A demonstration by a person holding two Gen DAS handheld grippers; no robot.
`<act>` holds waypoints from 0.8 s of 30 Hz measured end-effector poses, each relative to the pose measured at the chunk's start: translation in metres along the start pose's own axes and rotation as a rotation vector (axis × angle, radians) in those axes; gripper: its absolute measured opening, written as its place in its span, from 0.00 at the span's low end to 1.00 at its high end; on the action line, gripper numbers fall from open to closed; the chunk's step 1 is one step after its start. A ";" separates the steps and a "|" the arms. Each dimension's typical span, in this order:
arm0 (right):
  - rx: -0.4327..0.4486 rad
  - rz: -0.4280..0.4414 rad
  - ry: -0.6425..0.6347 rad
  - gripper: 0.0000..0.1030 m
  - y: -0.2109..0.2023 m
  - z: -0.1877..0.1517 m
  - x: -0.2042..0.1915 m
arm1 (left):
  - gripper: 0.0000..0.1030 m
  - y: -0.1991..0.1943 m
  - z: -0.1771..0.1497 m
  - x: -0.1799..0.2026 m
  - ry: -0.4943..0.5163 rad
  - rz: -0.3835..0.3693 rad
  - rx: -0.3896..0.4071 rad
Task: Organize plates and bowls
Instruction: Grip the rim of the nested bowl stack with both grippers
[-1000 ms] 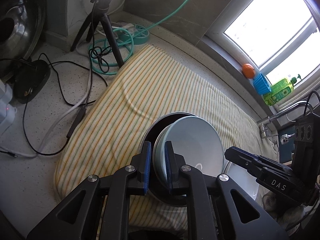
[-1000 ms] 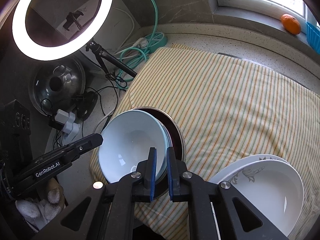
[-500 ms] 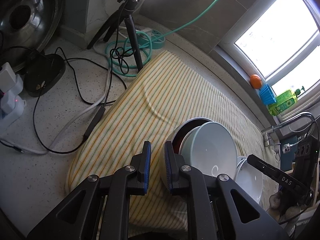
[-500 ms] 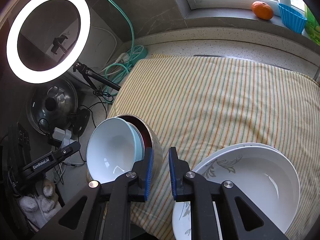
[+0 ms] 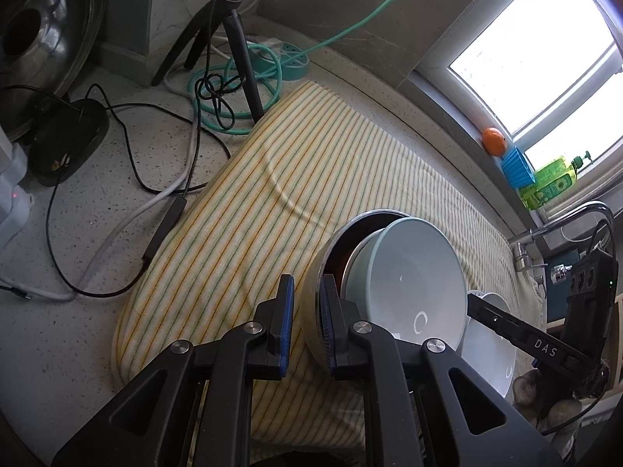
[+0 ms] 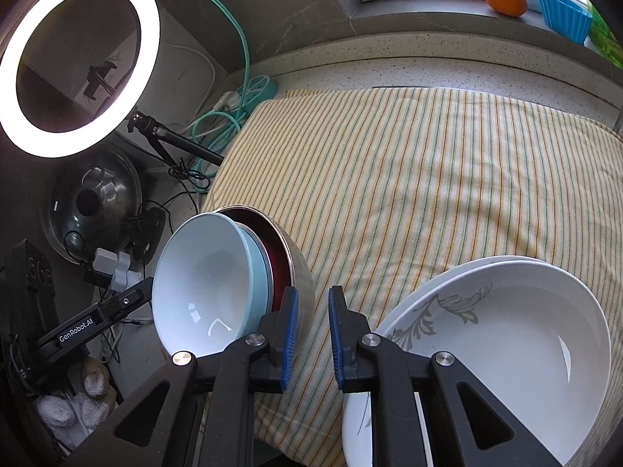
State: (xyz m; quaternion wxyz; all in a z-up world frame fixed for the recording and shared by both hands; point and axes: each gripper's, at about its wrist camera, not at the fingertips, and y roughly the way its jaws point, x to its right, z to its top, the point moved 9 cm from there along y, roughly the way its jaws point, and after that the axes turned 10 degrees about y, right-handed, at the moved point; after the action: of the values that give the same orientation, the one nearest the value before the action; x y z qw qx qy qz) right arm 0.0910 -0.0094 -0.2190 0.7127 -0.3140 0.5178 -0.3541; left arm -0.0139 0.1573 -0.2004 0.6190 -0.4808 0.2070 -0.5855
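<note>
so the pale blue bowl (image 6: pixel 206 284) sits nested in the steel bowl (image 6: pixel 300 284), white plates (image 6: pixel 486 334) stacked beside; left gripper (image 5: pixel 305 323) and right gripper (image 6: pixel 313 334) both spread, holding nothing; seemingly little left.

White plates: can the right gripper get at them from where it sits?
Probably yes. The right gripper is open, holds nothing, and the white plates lie right beside it on the striped cloth. The nested bowls sit on its other side, not in between.

Left tongs (image 5: pixel 304 325) parted, empty, beside nested bowls (image 5: pixel 393 284) on striped cloth (image 5: pixel 296 179).
</note>
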 end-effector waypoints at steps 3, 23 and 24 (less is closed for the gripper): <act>-0.001 -0.001 -0.005 0.14 0.003 0.000 -0.002 | 0.12 0.001 -0.001 0.001 0.013 0.002 -0.005; -0.037 -0.022 -0.031 0.14 0.018 -0.004 -0.008 | 0.11 0.018 -0.006 0.002 0.010 -0.020 -0.048; -0.039 -0.022 -0.032 0.14 0.019 -0.004 -0.007 | 0.10 0.018 -0.006 0.002 0.012 -0.020 -0.048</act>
State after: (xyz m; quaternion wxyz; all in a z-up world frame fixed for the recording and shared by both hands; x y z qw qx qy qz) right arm 0.0888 0.0066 -0.2317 0.7107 -0.3392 0.5097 -0.3466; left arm -0.0083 0.1506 -0.2178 0.6001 -0.4941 0.2197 -0.5894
